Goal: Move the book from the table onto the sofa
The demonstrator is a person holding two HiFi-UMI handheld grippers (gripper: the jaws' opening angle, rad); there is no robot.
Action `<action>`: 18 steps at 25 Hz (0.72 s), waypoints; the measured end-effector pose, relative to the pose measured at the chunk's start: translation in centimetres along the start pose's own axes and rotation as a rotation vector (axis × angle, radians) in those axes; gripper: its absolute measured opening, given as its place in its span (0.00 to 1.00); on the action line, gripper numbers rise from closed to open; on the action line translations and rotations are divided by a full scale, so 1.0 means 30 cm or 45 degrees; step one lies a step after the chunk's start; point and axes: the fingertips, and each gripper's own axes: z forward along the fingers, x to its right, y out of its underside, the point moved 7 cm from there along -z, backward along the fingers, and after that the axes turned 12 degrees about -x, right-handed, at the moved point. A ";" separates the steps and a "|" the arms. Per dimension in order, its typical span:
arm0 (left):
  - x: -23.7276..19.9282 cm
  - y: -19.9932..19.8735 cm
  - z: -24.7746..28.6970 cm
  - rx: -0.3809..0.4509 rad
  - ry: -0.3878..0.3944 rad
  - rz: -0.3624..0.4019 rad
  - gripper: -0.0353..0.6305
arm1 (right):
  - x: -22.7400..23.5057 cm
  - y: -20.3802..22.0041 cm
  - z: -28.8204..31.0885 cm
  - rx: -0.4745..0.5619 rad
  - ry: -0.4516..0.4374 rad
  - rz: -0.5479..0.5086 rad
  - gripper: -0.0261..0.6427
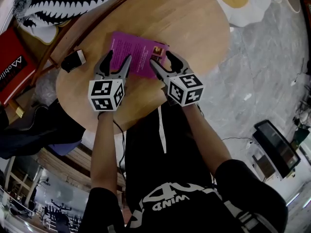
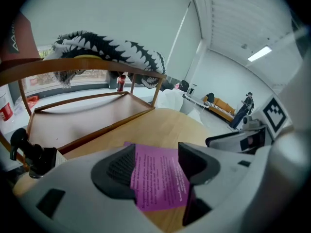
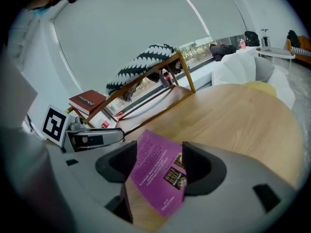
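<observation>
Head view steeply down over table [image 1: 189,28], both gripper views low, close, sharing the book [image 1: 135,52]

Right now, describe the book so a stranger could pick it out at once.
Find the oval wooden table. The book lies near its middle. It is the only bright purple thing there; its one neighbour, a small black-and-white object, sits at the table's left edge.

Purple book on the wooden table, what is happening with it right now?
A person holds a tool in each hand over the purple book, which lies flat on the round table. The left tool and the right tool both have their jaws apart, with the book showing between them. Neither grips it; it is not yet lifted.
</observation>
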 end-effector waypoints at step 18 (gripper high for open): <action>-0.202 0.150 0.177 -0.216 -0.095 -0.121 0.45 | 0.156 0.144 0.149 -0.159 0.107 0.252 0.44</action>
